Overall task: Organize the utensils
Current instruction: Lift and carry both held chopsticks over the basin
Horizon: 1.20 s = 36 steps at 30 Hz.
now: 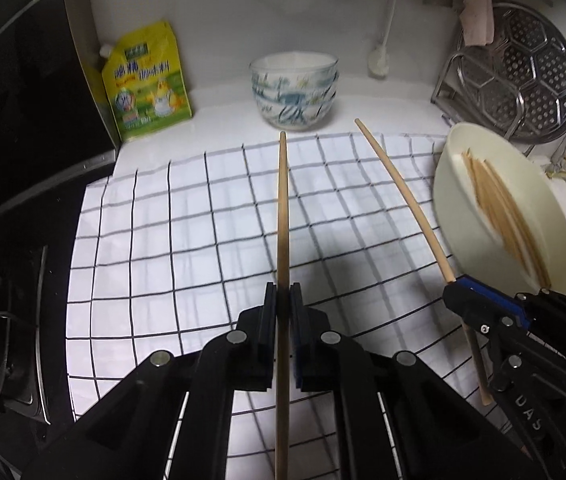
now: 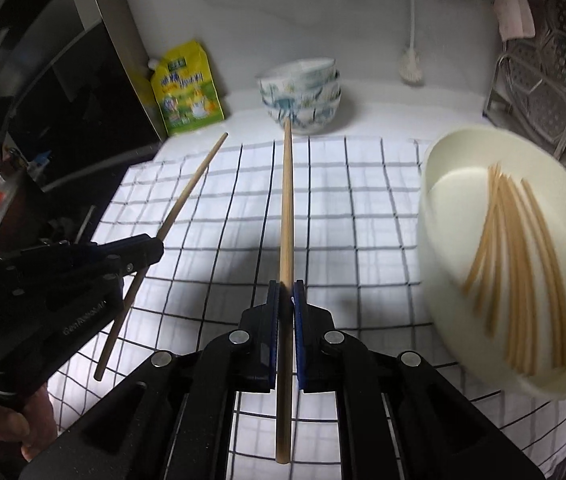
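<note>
One chopstick (image 1: pixel 283 208) is clamped in the left gripper (image 1: pixel 283 300), another chopstick (image 2: pixel 286 208) in the right gripper (image 2: pixel 287 296), both held above the cloth (image 1: pixel 187 216). Several are already laid in the cream bowl (image 2: pixel 443 184) at right. Nothing loose is seen left on the cloth; these two are judged the remainder.

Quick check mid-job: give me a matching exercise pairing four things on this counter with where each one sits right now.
Things:
1. left gripper
2. cream round plastic basin
3. stacked blue-patterned ceramic bowls
4. yellow seasoning pouch

Places:
A. beyond the checked cloth's far edge, centre
B. back left, by the dark panel
C. right side, holding loose wooden chopsticks
D. shut on one wooden chopstick

Pairs: 1-D, 2-C, 3-A, 4-B
</note>
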{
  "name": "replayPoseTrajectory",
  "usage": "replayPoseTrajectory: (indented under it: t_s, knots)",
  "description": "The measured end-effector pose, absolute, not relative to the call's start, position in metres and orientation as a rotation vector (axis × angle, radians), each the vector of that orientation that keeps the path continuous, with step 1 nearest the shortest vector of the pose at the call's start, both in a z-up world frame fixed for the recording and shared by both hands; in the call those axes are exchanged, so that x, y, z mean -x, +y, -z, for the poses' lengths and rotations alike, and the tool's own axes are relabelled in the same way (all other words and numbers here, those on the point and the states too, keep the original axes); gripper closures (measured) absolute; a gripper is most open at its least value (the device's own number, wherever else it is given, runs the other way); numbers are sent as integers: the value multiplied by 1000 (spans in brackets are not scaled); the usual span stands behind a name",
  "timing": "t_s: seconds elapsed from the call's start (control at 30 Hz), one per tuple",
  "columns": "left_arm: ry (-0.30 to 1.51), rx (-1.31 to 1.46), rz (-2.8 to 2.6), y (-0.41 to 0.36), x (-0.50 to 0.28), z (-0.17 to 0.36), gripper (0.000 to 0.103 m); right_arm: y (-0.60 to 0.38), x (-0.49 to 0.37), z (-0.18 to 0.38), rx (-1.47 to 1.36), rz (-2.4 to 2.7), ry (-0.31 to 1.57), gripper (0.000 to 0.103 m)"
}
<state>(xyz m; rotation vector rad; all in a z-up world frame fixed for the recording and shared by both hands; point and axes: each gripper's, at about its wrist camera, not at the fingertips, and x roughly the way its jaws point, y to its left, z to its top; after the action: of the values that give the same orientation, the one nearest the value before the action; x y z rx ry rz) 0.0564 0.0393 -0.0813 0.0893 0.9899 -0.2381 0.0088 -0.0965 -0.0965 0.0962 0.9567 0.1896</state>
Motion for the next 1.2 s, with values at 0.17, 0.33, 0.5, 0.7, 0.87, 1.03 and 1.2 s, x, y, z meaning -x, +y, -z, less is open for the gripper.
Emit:
replayPoseTrajectory:
  t_s: [0.17, 0.33, 0.5, 0.7, 0.87, 1.03, 1.2]
  knots:
    - [934, -80, 256, 10, -51, 52, 96, -127, -5, 68, -87, -192, 906, 96]
    - [904, -67, 305, -37, -54, 34, 96, -169, -1, 49, -88, -160, 864, 96]
    - [897, -66, 363, -94, -59, 26, 96, -231, -2, 44, -112, -90, 852, 96]
    - [912, -88, 424, -162, -73, 36, 96, -303, -8, 61, -164, -4, 892, 96]
    - [953, -104, 439, -200, -87, 54, 96, -333, -17, 80, -192, 16, 940, 96]
    - [990, -128, 435, -221, -94, 73, 96, -348, -24, 100, -231, 21, 990, 96]
    - [1016, -138, 429, -222, -97, 83, 95, -353, -26, 108, -241, 24, 1007, 96]
